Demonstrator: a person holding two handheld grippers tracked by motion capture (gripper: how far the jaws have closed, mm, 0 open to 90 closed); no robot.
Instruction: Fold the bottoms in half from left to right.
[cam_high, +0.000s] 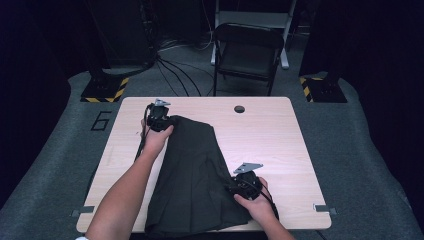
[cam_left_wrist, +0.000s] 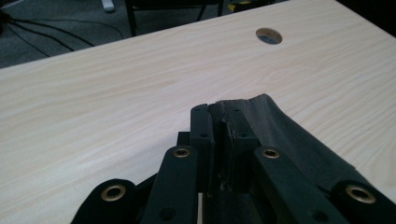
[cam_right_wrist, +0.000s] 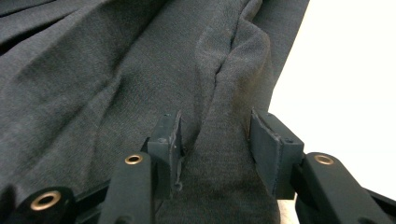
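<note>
Pale wooden desk (cam_high: 280, 145) under a dark garment (cam_high: 195, 175) spread left of centre; left tongs (cam_left_wrist: 224, 126) clamped on its far corner, right tongs (cam_right_wrist: 215, 140) half apart astride a fold at its near right edge

Cloth (cam_high: 192, 175) on table (cam_high: 280, 135), chair (cam_high: 247, 50) behind.

light: tabletop (cam_high: 280, 135) brightly lit from above, surroundings dark | glare: tabletop blown white in right gripper view | focus: high view soft, nearest links blurred
</note>
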